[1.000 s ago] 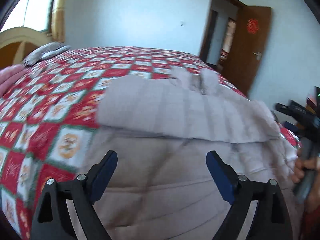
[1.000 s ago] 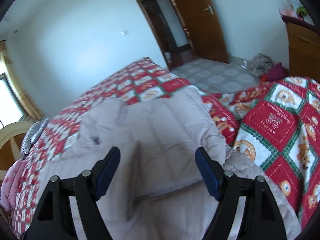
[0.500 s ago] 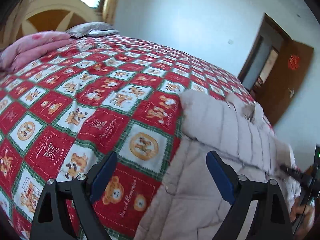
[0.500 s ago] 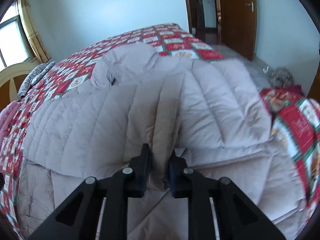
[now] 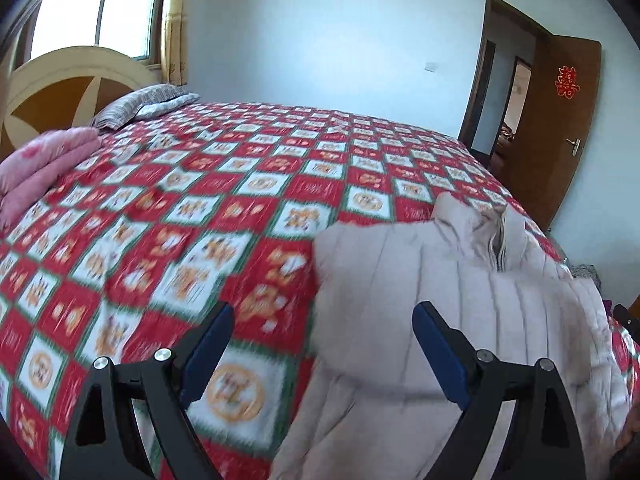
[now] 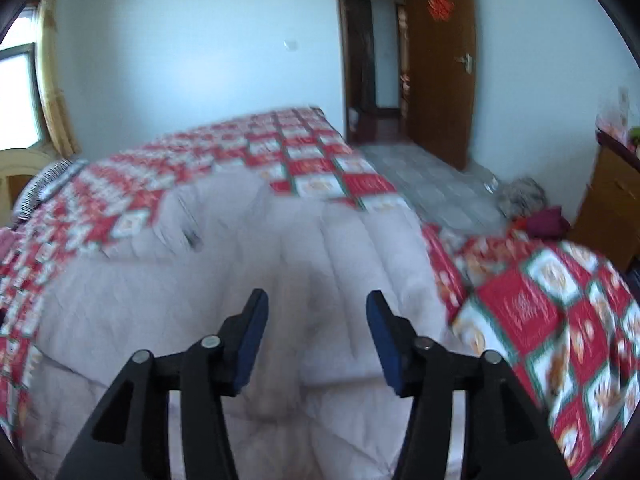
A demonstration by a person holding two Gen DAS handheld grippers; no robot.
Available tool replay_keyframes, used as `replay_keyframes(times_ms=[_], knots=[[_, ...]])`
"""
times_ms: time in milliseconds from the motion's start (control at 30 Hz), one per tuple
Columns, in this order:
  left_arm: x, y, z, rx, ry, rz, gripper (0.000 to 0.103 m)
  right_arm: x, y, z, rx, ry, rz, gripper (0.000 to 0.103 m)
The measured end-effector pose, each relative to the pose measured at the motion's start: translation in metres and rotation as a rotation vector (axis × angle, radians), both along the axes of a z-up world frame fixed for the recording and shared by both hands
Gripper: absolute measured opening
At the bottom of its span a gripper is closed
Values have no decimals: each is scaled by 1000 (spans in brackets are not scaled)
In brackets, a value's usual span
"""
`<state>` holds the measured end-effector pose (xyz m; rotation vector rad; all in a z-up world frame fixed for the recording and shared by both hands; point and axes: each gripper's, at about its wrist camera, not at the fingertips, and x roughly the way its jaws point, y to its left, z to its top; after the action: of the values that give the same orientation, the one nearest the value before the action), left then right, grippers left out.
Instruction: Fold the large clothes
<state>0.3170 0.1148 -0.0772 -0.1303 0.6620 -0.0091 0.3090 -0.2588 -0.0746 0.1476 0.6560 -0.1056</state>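
Observation:
A pale grey quilted down jacket lies folded on the red patterned bedspread, its collar at the far end. My left gripper is open and empty, held above the jacket's left edge and the bedspread. In the right wrist view the jacket fills the near bed, with the bedspread showing to the right. My right gripper is open and empty above the jacket's folded middle.
A pink folded blanket and a striped pillow lie by the headboard at the left. An open brown door stands at the right. A wooden cabinet and clothes on the floor are right of the bed.
My right gripper was shut on a fold of the jacket half a second ago and is now open and lifted off it. My left gripper has stayed open and swung left over the bedspread.

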Motion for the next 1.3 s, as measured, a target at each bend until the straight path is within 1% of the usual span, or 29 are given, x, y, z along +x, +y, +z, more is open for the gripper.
replay_keyframes(times_ms=[67, 133, 167, 233, 267, 333, 367, 400, 467, 533, 600, 667, 733, 767, 833, 867, 933, 967, 1033, 1100, 1167, 1233, 1300], knots=[[25, -20, -3, 30, 1, -35, 91, 19, 14, -3, 8, 22, 62, 56], [44, -36, -14, 67, 33, -22, 91, 37, 29, -17, -36, 62, 117, 56], [51, -42, -20, 78, 42, -28, 91, 47, 35, -29, -68, 98, 130, 55], [60, -47, -33, 99, 57, -28, 91, 57, 35, -54, -94, 167, 132, 53], [63, -47, -44, 113, 74, -14, 91, 59, 30, -69, -103, 199, 123, 52], [67, -44, -66, 135, 106, 19, 91, 58, 23, -84, -121, 198, 115, 51], [68, -40, -79, 121, 132, 24, 92, 55, 20, -84, -117, 194, 119, 51], [72, -35, -90, 67, 174, 15, 92, 54, 19, -84, -104, 192, 120, 51], [76, -30, -92, 33, 191, 18, 92, 51, 21, -86, -117, 183, 116, 52], [76, -31, -94, 36, 203, 15, 93, 48, 25, -88, -151, 178, 110, 52], [76, -33, -94, 44, 209, 17, 94, 48, 27, -87, -162, 179, 109, 53], [74, -33, -91, 41, 207, 19, 94, 50, 24, -85, -144, 178, 111, 53], [68, -31, -83, 25, 204, 12, 94, 50, 20, -77, -128, 190, 115, 53], [61, -30, -72, -5, 187, -14, 94, 50, 20, -71, -115, 195, 117, 54], [56, -31, -55, -44, 141, -40, 94, 49, 15, -48, -63, 159, 123, 57], [56, -33, -41, -50, 107, -39, 94, 51, 14, -37, -55, 142, 122, 62], [62, -39, -27, -48, 79, -34, 94, 69, 17, -11, -63, 129, 120, 70], [70, -44, -22, -42, 69, -31, 94, 82, 18, 1, -50, 130, 127, 70], [84, -50, -22, -30, 53, 1, 94, 111, 21, 14, 3, 151, 139, 70], [100, -58, -37, -31, 56, 43, 94, 141, 25, 18, 28, 178, 124, 70], [107, -64, -53, -24, 66, 67, 94, 176, 30, 15, 63, 223, 105, 70], [109, -69, -64, 25, 67, 93, 94, 204, 32, 10, 98, 244, 78, 70], [107, -74, -69, 56, 67, 92, 94, 224, 34, 5, 119, 254, 50, 70]])
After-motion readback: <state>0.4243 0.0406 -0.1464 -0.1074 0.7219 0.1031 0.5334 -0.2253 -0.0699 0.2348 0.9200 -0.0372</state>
